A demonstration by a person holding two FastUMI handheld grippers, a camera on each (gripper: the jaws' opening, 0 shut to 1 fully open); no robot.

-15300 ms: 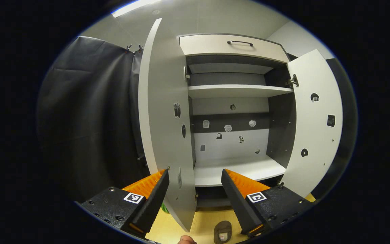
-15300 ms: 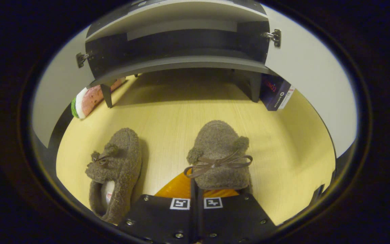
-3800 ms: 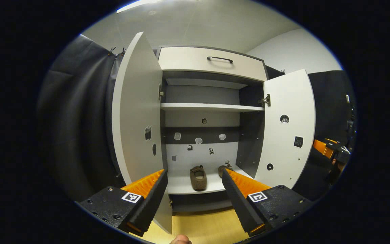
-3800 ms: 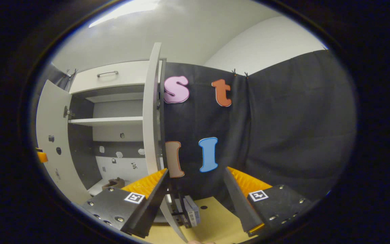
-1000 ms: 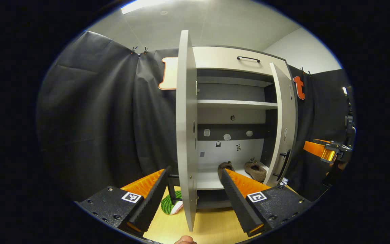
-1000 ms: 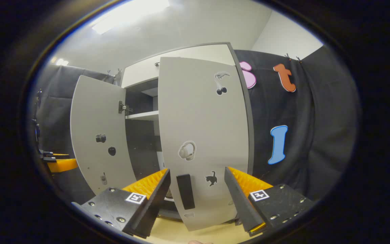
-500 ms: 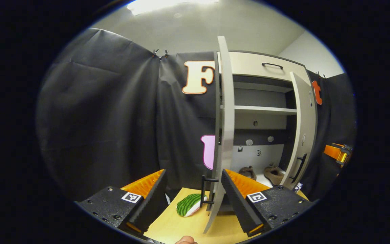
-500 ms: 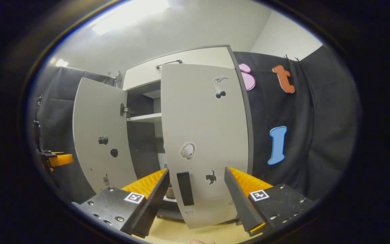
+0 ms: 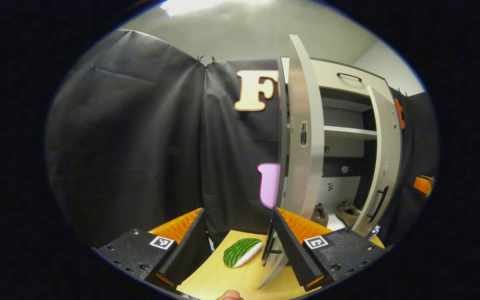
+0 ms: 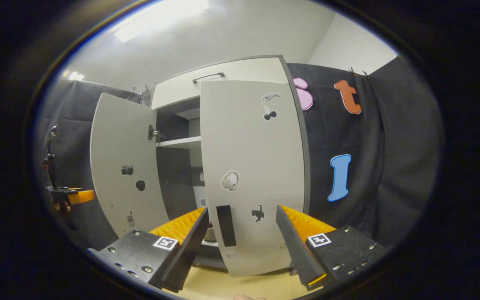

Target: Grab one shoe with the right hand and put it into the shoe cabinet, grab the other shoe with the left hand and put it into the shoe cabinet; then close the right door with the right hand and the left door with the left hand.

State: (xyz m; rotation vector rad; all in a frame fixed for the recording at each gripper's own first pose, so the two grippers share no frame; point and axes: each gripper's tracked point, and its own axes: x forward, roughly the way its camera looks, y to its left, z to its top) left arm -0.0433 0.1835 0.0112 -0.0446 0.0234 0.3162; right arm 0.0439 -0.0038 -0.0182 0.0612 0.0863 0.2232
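Standing on a wooden floor (image 9: 219, 277): shoe cabinet (image 10: 240, 77).

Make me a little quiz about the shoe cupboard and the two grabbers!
1. True or false: both shoes sit on the bottom shelf inside the cabinet.
2. Which door is nearer to shut? A: right door. B: left door.
3. Fill in: the left gripper is ____, with nothing between its fingers.

Key
1. True.
2. A; the left door stands wide open.
3. Open; the right gripper is open too, facing the right door's outer face and handle.
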